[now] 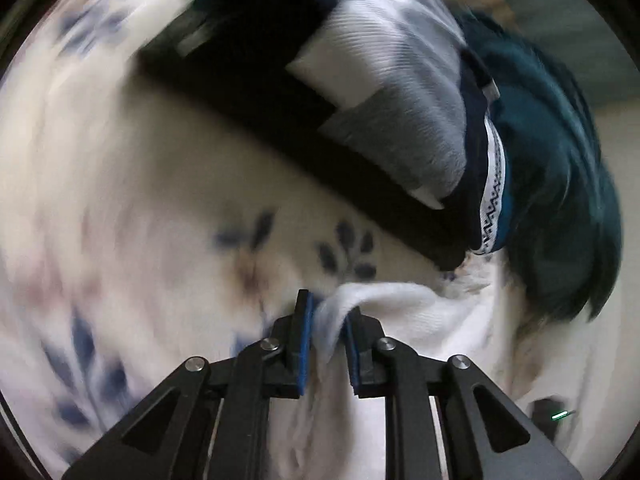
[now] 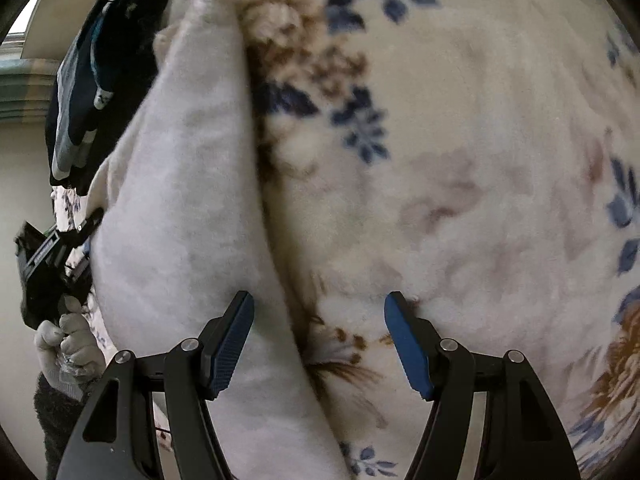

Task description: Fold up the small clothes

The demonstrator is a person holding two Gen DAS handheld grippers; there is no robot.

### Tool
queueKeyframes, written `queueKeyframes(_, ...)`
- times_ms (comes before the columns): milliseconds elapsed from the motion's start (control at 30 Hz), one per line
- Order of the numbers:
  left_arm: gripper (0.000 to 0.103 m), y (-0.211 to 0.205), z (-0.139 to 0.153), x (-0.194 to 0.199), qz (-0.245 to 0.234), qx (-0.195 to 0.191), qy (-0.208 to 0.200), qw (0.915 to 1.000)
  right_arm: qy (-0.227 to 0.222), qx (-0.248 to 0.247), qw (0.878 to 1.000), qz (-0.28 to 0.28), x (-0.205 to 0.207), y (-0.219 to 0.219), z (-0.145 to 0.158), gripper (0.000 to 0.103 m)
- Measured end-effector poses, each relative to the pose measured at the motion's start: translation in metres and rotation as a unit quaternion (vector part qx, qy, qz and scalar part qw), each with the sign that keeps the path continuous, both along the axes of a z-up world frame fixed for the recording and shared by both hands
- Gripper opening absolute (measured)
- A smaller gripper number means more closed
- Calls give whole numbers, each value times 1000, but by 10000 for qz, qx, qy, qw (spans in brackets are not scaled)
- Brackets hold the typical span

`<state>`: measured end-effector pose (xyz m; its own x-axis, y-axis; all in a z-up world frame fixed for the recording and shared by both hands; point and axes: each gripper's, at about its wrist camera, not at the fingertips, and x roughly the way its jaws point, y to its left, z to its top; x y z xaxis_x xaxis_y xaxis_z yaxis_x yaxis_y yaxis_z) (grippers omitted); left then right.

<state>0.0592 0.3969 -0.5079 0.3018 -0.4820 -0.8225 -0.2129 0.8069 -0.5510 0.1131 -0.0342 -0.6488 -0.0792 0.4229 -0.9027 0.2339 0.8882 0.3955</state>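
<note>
A white knit garment [image 1: 400,320] lies on a floral fleece blanket [image 1: 120,200]. My left gripper [image 1: 328,312] is shut on a bunched edge of it, the cloth pinched between the blue pads. In the right wrist view the same white garment [image 2: 180,200] runs as a long folded band over the blanket [image 2: 460,160]. My right gripper [image 2: 320,308] is open and empty, its jaws straddling the garment's right edge, just above the cloth. The left gripper [image 2: 86,232] shows at the far left, held by a gloved hand [image 2: 68,344].
A stack of folded clothes, black, grey-white striped [image 1: 400,80] and teal [image 1: 560,180], lies beyond the white garment. It also shows in the right wrist view [image 2: 100,80] at the upper left. The left view is motion-blurred.
</note>
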Motion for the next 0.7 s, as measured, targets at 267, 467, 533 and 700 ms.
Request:
queueKeyframes(267,16,43,22,22,29,-98,-206,9997,-418,11,9985,358,17,37,46,70)
queueKeyframes(467,26,34,5,-9,47,-1091,562,9924,-391,239,9984,318,20,69,57,70)
queueKeyframes(533,26,32,-8,-23,138,-1513,674,9861,-353,279,9986,273,23,86,57,70)
queueKeyframes(700,26,15,-25,-32,257,-1899,687,9790,-213,343,9990,212,25,101,52,70)
